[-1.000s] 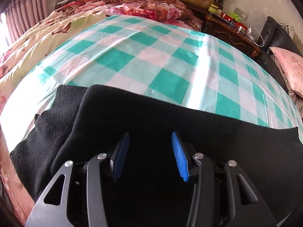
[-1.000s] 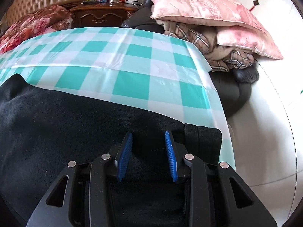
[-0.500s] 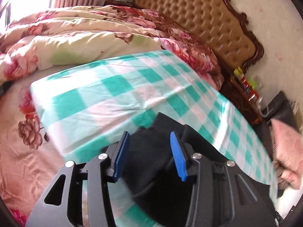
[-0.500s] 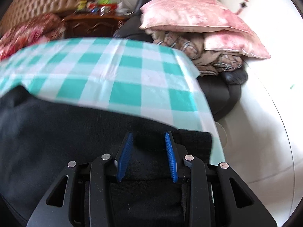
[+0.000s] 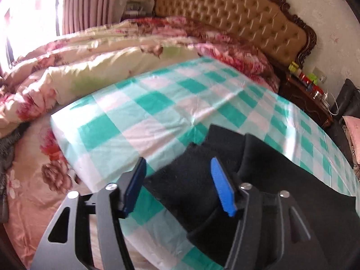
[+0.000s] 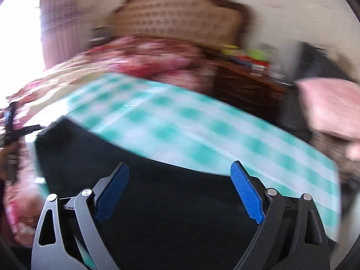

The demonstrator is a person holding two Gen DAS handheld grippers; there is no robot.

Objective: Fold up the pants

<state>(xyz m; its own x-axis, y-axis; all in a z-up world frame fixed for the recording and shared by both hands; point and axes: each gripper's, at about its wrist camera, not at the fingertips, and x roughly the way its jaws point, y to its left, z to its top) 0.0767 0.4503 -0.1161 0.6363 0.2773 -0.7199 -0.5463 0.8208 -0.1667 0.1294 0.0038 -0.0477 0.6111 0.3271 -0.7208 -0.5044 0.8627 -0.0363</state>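
Black pants [image 5: 265,171], checked cloth [image 5: 157,112], floral quilt [image 5: 94,67]

Your pants [image 5: 258,180] lie on the checked cloth [image 5: 157,112], quilt [image 5: 90,67] to its left, headboard [image 5: 236,18] behind, nightstand [image 5: 306,94] right.

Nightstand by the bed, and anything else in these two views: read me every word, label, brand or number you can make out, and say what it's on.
No text can be read in either view.
Nightstand: the small colourful boxes on it may carry print, but it is too small to read.
Right wrist view: too blurred to read anything.
Black pants and checked cloth: no labels visible.
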